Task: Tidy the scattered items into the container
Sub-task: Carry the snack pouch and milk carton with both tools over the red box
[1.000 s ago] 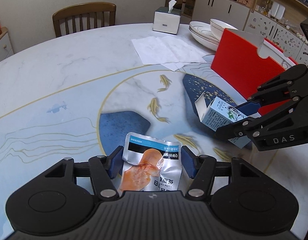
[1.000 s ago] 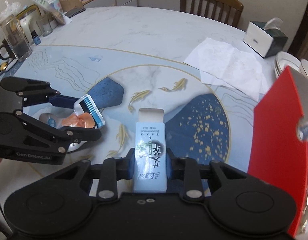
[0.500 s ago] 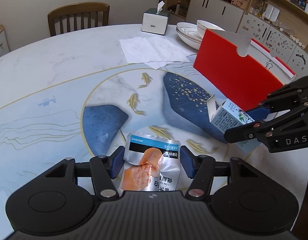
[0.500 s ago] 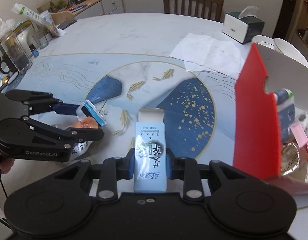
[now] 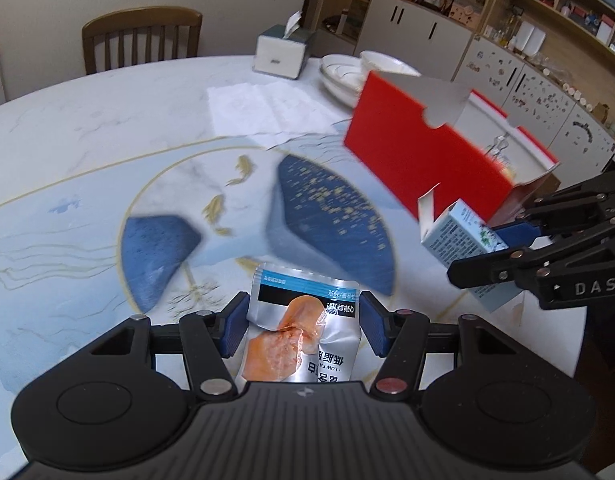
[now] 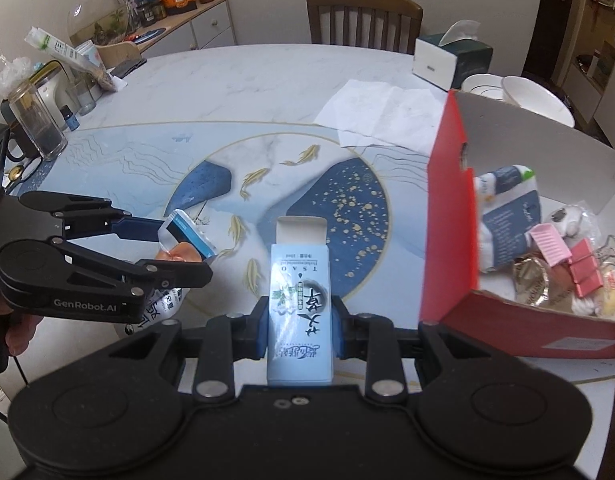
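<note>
Both loads have travelled right across the bench (image 5: 87, 128) toward the red box (image 6: 447, 216) over the last second. In the right wrist view the box has gone from a red edge at the frame side to an open interior with its contents showing, so the carry is nearly over the rim; release into the box looks like the step due next.

Left tongs (image 5: 303, 328) are clamped on the silver snack pouch (image 5: 303, 332), held clear of the bench near the painted centre. Right tongs (image 6: 299, 328) are clamped on the pale blue carton (image 6: 301, 304), top flap open, just beside the box's near left wall.

Counts:
- held items: two, one per tongs
- loose items left on the bench for tidying: none seen
- red box: one, at the right
- inside it: about eight or so pieces, two of them pink binder clips (image 6: 567, 256); the pile overlaps, so the count is rough
- tissue box (image 6: 447, 60): one, far
- chair (image 6: 363, 20): one, far
- flat paper sheets (image 6: 383, 116): a small stack, number unclear
- white dishes (image 6: 519, 96): a few, stacked behind the box
</note>
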Tool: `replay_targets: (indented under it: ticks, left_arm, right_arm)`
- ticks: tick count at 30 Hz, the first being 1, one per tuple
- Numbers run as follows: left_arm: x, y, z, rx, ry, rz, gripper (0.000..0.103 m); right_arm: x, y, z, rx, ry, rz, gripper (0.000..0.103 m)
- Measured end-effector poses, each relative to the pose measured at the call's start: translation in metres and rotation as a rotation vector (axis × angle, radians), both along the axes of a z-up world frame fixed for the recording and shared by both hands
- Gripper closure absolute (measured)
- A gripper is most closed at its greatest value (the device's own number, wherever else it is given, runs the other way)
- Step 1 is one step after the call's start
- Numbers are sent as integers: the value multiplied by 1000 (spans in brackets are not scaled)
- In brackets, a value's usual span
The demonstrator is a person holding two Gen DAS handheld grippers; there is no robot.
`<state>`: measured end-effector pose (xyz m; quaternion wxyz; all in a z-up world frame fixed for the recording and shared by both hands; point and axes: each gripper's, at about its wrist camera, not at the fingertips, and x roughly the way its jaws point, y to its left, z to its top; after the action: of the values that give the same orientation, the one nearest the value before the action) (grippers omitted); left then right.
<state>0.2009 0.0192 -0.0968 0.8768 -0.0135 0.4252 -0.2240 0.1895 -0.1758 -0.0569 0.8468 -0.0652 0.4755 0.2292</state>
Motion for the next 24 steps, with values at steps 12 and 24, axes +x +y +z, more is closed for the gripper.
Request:
replay_targets:
  ticks: [12,24]
  left_arm:
    - [-3,-50,49,-66,-85,-56,45]
    - [11,-108,82,-82,-145,-115,45]
  right_arm:
    - [-7,-40,27,-3,-58,4,75]
    - [4,-105,44,18,-112,-54,75]
